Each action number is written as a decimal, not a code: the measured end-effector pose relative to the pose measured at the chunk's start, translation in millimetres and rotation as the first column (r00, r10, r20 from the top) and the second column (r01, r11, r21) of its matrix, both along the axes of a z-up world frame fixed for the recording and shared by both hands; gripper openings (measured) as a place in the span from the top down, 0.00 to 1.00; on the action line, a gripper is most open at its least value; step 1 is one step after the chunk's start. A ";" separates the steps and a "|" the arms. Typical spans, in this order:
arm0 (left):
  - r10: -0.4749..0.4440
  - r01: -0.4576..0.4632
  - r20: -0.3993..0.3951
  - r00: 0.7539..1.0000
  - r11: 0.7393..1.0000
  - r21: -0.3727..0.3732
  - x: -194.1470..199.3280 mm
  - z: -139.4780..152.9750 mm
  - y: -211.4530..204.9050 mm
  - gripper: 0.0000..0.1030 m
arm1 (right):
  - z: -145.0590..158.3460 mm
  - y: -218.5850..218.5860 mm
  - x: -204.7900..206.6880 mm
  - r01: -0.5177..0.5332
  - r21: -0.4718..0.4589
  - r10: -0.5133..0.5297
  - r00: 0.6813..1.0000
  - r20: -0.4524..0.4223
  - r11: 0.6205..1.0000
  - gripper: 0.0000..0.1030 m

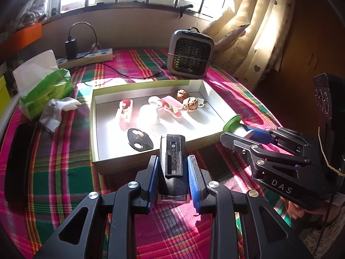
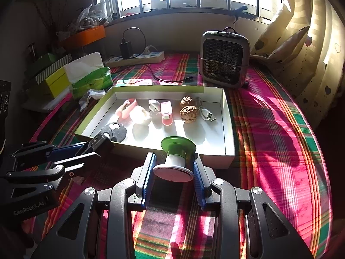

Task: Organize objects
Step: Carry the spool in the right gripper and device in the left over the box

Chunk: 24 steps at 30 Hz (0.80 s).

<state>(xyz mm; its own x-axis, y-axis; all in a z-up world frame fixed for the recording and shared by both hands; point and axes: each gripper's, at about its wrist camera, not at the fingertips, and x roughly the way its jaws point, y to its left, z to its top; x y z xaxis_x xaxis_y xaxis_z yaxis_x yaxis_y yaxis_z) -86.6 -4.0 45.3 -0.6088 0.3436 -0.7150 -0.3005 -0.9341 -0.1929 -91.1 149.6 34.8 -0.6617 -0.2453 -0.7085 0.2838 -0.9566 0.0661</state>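
Observation:
My left gripper (image 1: 173, 168) is shut on a black rectangular block (image 1: 172, 157), held just in front of the near wall of a shallow white box (image 1: 138, 164). My right gripper (image 2: 172, 166) is shut on a white spool with a green flange (image 2: 175, 151), at the box's near right edge (image 2: 228, 129); the spool also shows in the left wrist view (image 1: 235, 125). Inside the box lie two walnuts (image 2: 188, 113), pink clips (image 2: 167, 113), a black oval piece (image 2: 114, 131) and a USB adapter (image 2: 208, 114).
A small grey fan heater (image 1: 190, 54) stands behind the box. A green tissue pack (image 1: 46, 86) and a crumpled tissue (image 1: 58, 112) lie left of it. A power strip (image 1: 86, 57) with charger and cable sits at the back. Curtains hang at right.

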 end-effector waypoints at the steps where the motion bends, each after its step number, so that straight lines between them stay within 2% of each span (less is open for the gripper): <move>1: -0.001 0.001 -0.001 1.000 1.000 0.001 -1.3 0.4 0.4 0.76 | 0.4 0.3 -1.4 0.000 0.000 0.000 1.000 0.000 1.000 0.66; 24: 0.009 -0.010 0.019 1.000 1.000 0.015 -36.4 -2.3 5.4 0.76 | -0.1 0.5 -37.8 -0.007 0.006 0.006 1.000 0.016 1.000 0.66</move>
